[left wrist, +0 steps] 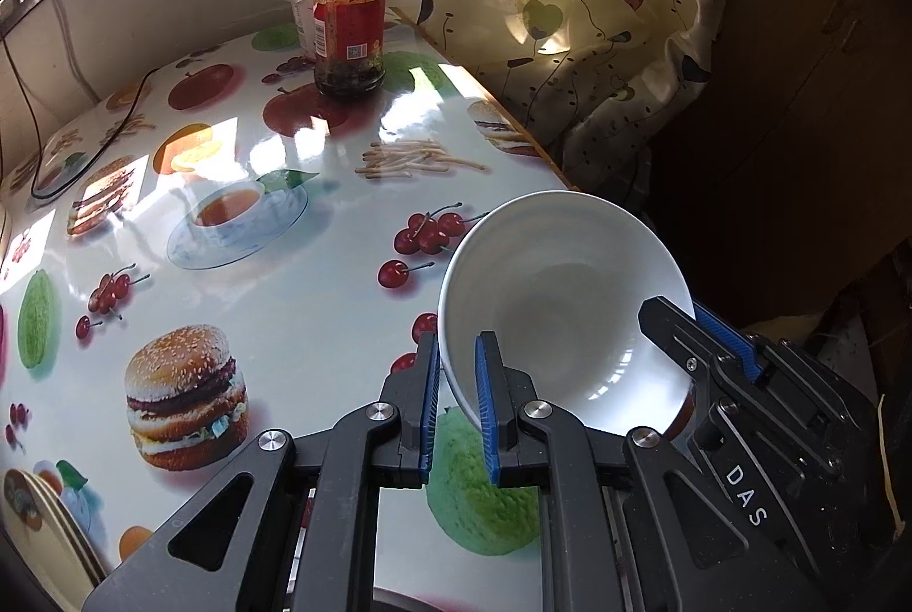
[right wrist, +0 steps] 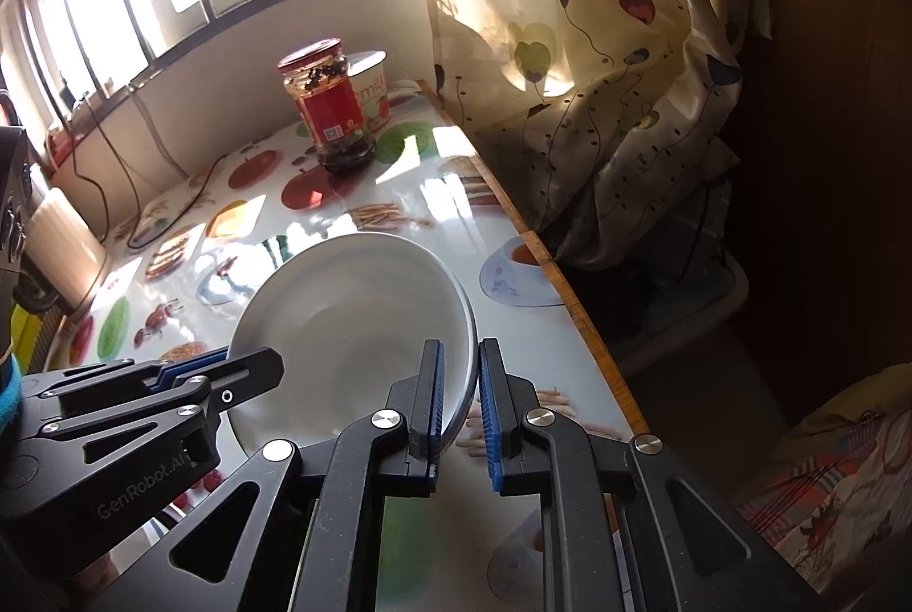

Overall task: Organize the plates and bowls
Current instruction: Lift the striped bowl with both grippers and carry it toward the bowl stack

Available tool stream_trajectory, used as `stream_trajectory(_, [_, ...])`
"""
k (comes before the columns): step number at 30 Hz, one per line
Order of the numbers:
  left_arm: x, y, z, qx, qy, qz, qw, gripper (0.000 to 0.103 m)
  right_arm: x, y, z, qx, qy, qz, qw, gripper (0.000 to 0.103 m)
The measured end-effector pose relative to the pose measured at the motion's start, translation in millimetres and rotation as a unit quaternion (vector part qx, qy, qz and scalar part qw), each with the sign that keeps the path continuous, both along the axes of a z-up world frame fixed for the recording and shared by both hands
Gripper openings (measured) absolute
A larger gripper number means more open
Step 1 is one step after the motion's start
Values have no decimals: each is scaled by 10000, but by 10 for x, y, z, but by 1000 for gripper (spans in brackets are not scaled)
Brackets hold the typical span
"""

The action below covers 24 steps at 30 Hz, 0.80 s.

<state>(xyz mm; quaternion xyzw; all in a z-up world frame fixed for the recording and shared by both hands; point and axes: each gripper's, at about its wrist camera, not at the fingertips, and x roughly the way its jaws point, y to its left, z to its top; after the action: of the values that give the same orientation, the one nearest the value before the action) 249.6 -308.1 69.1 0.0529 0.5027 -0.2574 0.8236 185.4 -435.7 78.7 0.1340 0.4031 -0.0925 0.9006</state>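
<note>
A white bowl [left wrist: 570, 304] is held tilted above the food-print table [left wrist: 285, 304] near its right edge. My left gripper [left wrist: 459, 395] is shut on the bowl's left rim, one blue pad inside and one outside. My right gripper [right wrist: 460, 395] is shut on the opposite rim of the same bowl [right wrist: 353, 315]. In the left wrist view the right gripper reaches in from the right. In the right wrist view the left gripper reaches in from the left. A stack of plates [left wrist: 40, 515] shows at the lower left edge of the left wrist view.
A glass jar with a red lid [left wrist: 349, 19] and a white cup [left wrist: 299, 13] behind it stand at the far end of the table. A black cable [left wrist: 85, 145] lies at the far left. A heart-print curtain [left wrist: 598, 13] hangs past the table's right edge [right wrist: 570, 293].
</note>
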Motion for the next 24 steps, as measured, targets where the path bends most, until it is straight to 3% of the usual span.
stream_trajectory(24, [-425,517,382,-324,-351,101,9988,13,-498,487,448,-62,-436,74,9990,13])
